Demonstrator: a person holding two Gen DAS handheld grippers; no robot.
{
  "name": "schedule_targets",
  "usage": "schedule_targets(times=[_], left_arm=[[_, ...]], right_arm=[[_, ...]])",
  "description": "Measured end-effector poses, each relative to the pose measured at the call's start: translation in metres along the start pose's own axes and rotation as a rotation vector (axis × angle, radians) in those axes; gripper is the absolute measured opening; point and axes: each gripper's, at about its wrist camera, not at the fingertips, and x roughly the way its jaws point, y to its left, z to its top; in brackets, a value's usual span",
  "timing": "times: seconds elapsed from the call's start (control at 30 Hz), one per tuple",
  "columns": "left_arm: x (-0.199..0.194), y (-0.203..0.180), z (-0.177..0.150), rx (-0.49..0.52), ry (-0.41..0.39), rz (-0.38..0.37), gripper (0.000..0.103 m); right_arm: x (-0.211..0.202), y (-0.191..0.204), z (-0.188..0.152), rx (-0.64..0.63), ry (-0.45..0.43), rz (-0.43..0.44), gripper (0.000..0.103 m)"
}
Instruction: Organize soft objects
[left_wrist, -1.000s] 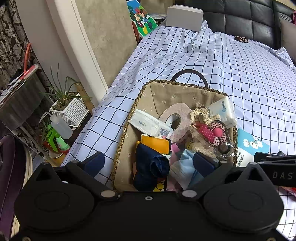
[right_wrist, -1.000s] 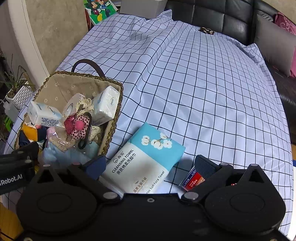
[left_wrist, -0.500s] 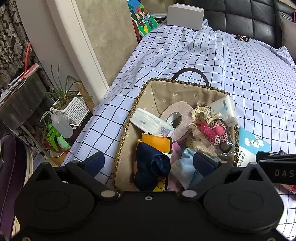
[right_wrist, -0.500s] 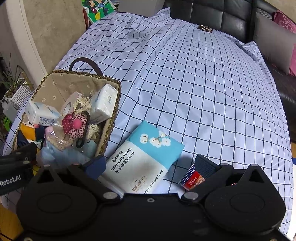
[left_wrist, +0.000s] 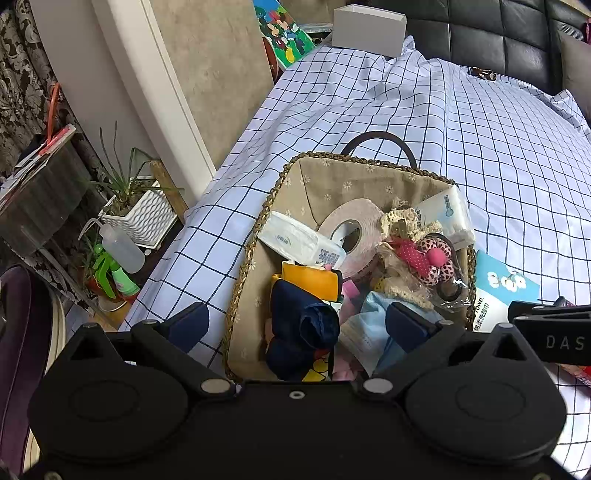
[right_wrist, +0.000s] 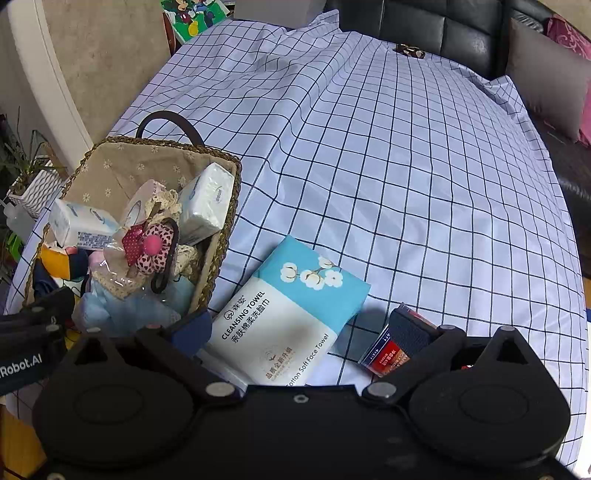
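Observation:
A woven basket (left_wrist: 255, 236) (right_wrist: 221, 229) with a beige lining sits on the checked cloth. It holds tissue packs (left_wrist: 299, 240) (right_wrist: 207, 203), a paper roll (left_wrist: 351, 225), a navy cloth (left_wrist: 303, 325), a blue face mask (left_wrist: 365, 325) and a bagged pink hair tie (left_wrist: 424, 258) (right_wrist: 147, 243). A blue and white cleansing towel pack (right_wrist: 291, 310) lies right of the basket. My left gripper (left_wrist: 295, 321) is open over the basket's near end. My right gripper (right_wrist: 303, 328) is open above the towel pack, holding nothing.
A small red and blue packet (right_wrist: 388, 354) lies by the right gripper's right finger. The checked cloth (right_wrist: 406, 166) stretches far and right to a black sofa (right_wrist: 443, 26). Left of the bed edge stand potted plants (left_wrist: 136, 206), spray bottles (left_wrist: 118, 243) and a wall.
Both views have shifted slightly, so the basket and towel pack sit a little lower and nearer. Nothing was taken hold of or let go.

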Motion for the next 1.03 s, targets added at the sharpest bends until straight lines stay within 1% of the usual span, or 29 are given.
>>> schedule_targets(times=[1.03], left_arm=[[-0.0002,-0.0011,-0.0004,0.000,0.018,-0.014,0.100]], right_arm=[[0.0021,0.0026,-0.0013,-0.002,0.003,0.000,0.103]])
